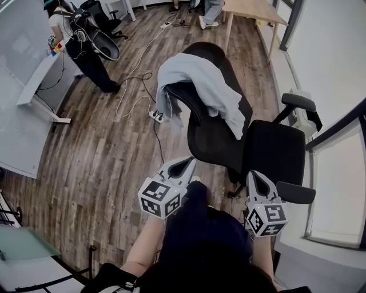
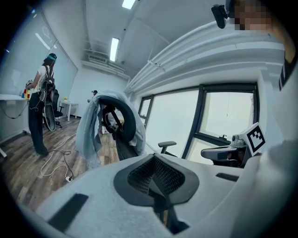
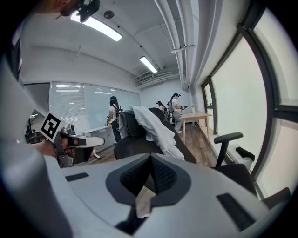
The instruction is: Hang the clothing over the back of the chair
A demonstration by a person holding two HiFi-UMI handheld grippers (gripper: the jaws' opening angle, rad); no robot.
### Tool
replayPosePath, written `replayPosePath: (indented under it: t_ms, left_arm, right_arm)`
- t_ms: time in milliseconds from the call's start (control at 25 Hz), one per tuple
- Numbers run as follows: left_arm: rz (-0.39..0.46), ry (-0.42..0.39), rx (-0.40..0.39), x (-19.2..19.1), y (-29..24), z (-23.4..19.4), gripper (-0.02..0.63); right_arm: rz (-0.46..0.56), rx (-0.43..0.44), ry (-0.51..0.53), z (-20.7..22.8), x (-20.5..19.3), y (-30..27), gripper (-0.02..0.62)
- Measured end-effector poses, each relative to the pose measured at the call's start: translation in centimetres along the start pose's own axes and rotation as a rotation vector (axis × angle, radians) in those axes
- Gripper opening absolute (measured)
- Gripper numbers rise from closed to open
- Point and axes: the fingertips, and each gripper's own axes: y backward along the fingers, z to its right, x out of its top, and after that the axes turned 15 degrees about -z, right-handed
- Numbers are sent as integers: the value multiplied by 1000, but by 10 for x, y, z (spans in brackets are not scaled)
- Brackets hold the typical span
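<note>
Nearest the head camera: the person's dark-clothed lap, with both hand-held tools low in the frame. Left gripper (image 1: 187,162) (image 2: 153,159), white with a marker cube: jaws closed tip to tip, nothing between them. Right gripper (image 1: 255,174) (image 3: 150,159): likewise pressed together, empty. Both point toward the black mesh office chair (image 1: 277,151) and are clear of it.

Pale grey-blue clothing (image 1: 197,86) (image 2: 88,132) (image 3: 156,128) lies draped over the top of the chair's backrest. It hangs down both faces, with one long fold trailing down the seat side toward the seat.

Surroundings: wood-plank floor (image 1: 103,154); white power strip (image 1: 156,116) with a looping cable just beside the chair; light wooden table (image 1: 251,11) beyond; a standing person (image 1: 86,54) at a white desk (image 1: 40,86), well apart.
</note>
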Motion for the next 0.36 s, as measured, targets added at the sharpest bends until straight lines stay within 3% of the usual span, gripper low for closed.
replayPosePath:
  t_ms: [360]
  left_arm:
    - [-15, -1, -4, -3, -4, 1, 8]
  right_arm:
    - [-9, 10, -4, 2, -2, -3, 0]
